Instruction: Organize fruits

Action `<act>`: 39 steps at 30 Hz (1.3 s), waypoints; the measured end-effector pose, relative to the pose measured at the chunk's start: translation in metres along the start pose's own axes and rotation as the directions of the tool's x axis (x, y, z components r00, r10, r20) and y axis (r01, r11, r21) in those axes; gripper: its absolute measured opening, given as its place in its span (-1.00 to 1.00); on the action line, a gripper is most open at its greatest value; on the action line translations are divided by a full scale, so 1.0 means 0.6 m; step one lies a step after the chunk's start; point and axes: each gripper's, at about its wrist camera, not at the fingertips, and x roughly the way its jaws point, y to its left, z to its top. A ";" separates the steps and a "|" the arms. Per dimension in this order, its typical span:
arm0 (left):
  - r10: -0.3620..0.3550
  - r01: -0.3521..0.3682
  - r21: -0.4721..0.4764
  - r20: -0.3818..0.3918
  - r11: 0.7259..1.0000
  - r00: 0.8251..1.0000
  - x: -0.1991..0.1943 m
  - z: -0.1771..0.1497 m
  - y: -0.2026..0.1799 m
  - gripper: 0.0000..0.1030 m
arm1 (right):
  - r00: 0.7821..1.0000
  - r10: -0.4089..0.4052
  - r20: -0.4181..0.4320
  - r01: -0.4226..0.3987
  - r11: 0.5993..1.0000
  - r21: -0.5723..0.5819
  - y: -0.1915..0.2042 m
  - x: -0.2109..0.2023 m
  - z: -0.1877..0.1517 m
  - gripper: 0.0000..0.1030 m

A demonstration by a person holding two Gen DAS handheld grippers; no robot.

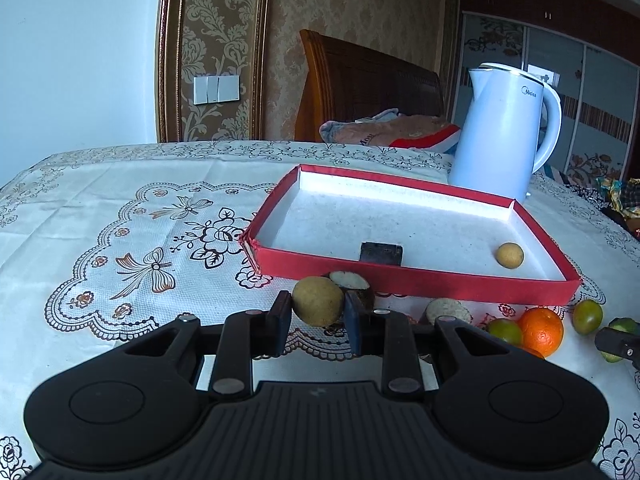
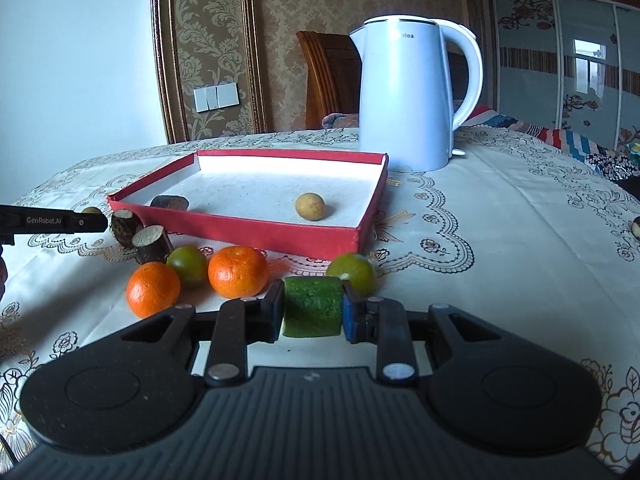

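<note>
Two views: on your left wrist, the left gripper tilts downward, jaws clamping a tan round fruit just before the red tray; on your right, the right gripper pinches a green chunk above the surface, tray wall beyond.

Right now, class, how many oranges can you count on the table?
2. One orange lies left, near the table's front edge; the other orange sits right of it, a green fruit between them, before the red tray. More may be hidden.
</note>
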 end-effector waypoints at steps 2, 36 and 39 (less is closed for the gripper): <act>0.001 -0.001 0.008 -0.006 1.000 1.000 0.003 0.002 -0.005 -0.46 | 1.000 0.001 0.000 -0.001 1.000 -0.008 0.005 0.001 0.006 -0.48; 0.011 -0.006 0.077 -0.056 0.997 0.998 0.166 0.106 -0.126 -0.46 | 0.988 -0.152 -0.040 0.153 0.988 0.007 0.007 0.217 0.155 -0.48; 0.025 -0.019 0.085 -0.064 0.996 0.998 0.179 0.104 -0.130 -0.46 | 0.986 -0.152 -0.073 0.154 0.988 0.019 0.002 0.241 0.158 -0.48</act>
